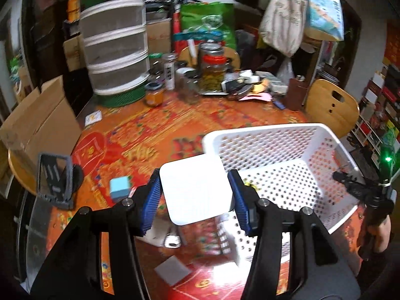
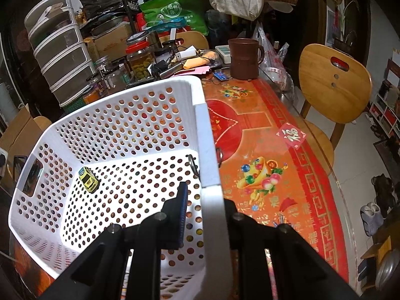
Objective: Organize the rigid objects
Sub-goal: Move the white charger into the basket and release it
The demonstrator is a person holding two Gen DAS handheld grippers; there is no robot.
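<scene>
My left tongs [image 1: 195, 195] hold a flat white square box [image 1: 193, 187] by two opposite edges, the blue ribbed pads [image 1: 153, 200] pressed against its left and right sides, and it hangs above the table [image 1: 162, 125] just at the near left corner of the white perforated basket [image 1: 287, 135]. I judge the box to be light and stiff, with a smooth, glossy top that could slide against the pads if I twisted it, so taking it across the edges with the flat face up looks like the right hold; the rounded corners give nothing to pinch. Being close to square, it has no real long axis that I can make out; its broad face is turned up toward the camera and tilted a little, with one corner toward the basket. My right tongs [image 2: 207, 212] are closed on the basket's right wall [image 2: 207, 150], one finger inside and one outside, which should steady it; the wall is thin, holed plastic, so I expect it to flex if I pull hard. Inside on the basket floor sits a small yellow toy car [image 2: 88, 178], nose pointing roughly toward the far left corner, with a small ring-like thing [image 2: 192, 165] by the right wall. A small light blue block [image 1: 120, 187], a grey stand [image 1: 53, 180] and a grey card [image 1: 172, 270] lie on the table outside the basket.
</scene>
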